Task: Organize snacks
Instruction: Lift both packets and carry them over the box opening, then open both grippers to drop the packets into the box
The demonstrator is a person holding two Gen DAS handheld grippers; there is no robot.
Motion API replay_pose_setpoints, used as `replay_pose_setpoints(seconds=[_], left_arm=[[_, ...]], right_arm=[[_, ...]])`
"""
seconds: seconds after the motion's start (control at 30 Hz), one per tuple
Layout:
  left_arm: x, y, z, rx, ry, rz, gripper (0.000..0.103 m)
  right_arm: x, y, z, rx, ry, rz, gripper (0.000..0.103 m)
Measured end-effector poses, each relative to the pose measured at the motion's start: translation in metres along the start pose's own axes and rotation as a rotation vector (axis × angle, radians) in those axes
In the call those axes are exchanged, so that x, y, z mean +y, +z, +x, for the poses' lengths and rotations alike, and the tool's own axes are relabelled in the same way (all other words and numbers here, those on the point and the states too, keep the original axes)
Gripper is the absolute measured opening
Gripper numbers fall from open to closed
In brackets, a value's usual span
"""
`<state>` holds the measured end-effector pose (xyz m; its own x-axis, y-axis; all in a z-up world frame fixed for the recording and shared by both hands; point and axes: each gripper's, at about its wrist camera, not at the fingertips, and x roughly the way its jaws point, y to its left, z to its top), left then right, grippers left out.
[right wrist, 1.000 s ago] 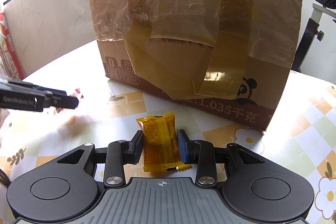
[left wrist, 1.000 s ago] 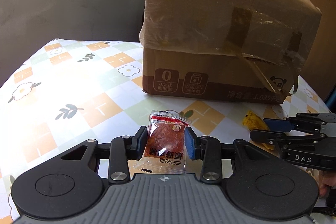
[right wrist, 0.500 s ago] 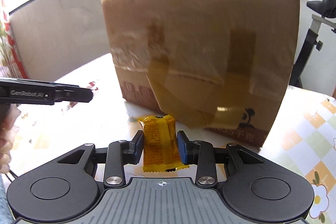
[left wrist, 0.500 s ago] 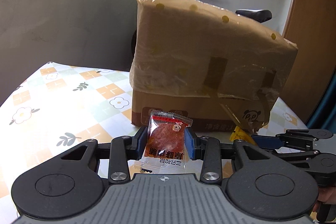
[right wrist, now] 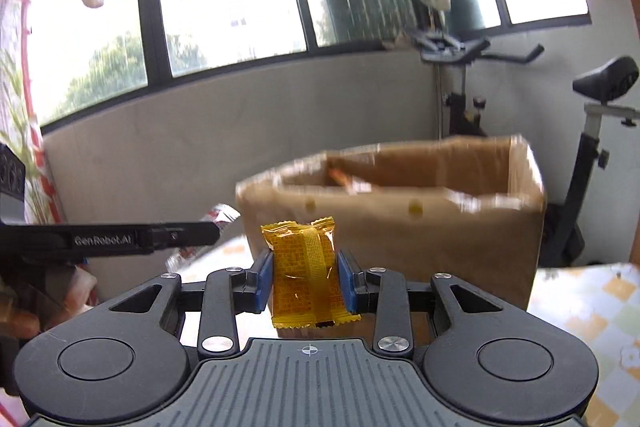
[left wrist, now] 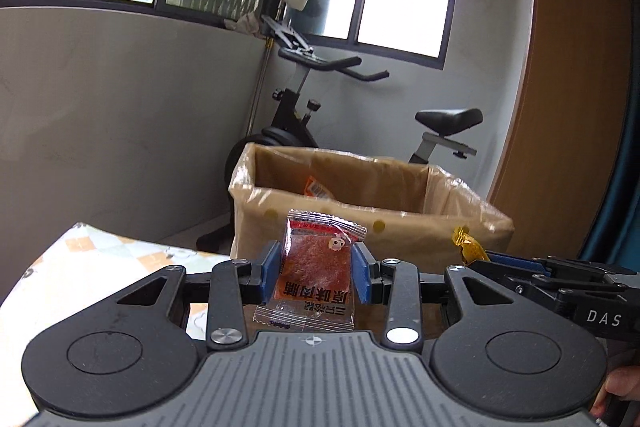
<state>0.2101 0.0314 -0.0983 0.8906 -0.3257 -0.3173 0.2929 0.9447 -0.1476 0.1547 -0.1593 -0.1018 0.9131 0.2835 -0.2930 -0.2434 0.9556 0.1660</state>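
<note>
My left hand-held gripper (left wrist: 316,277) pinches red jerky packet (left wrist: 316,273), right hand-held gripper (right wrist: 306,281) pinches yellow packet (right wrist: 306,277); clear carton (left wrist: 360,223) rim, then drop.

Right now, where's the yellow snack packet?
Clamped upright in the right tool, the yellow snack packet sits centre in the right wrist view, raised before the open cardboard box.

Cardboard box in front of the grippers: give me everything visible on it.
The cardboard box is brown corrugated card, open-topped, its rim and outer walls wrapped in glossy clear tape, with small yellow dots along the front face. It stands upright on the patterned tablecloth, beyond both hand-held grippers. An orange-and-white packet shows inside against the back wall. Nothing grips it. It looks motion-blurred in the right wrist view.
</note>
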Motion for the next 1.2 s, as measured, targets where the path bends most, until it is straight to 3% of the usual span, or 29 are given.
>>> replay_pose_setpoints(seconds=[0.17,0.4,0.6,0.97,1.07,1.2], left_arm=[[-0.007,0.025,0.014,-0.029,-0.025,0.003,0.041],[-0.006,0.051,0.07,0.017,-0.012,-0.002,0.041],[-0.006,0.056,0.104,0.075,0.027,0.025,0.041],[0.004,0.042,0.12,0.159,0.069,0.052,0.042],[0.004,0.043,0.122,0.163,0.073,0.068,0.046],[0.005,0.047,0.12,0.173,0.068,0.065,0.07]], right_arm=[[-0.011,0.039,0.009,-0.025,-0.046,-0.072,0.031],[-0.04,0.074,0.069,0.074,-0.167,-0.088,0.031],[-0.052,0.071,0.106,0.161,-0.24,-0.081,0.031],[-0.067,0.049,0.133,0.257,-0.296,-0.025,0.032],[-0.069,0.045,0.131,0.257,-0.312,-0.002,0.034],[-0.07,0.046,0.129,0.251,-0.333,0.013,0.05]])
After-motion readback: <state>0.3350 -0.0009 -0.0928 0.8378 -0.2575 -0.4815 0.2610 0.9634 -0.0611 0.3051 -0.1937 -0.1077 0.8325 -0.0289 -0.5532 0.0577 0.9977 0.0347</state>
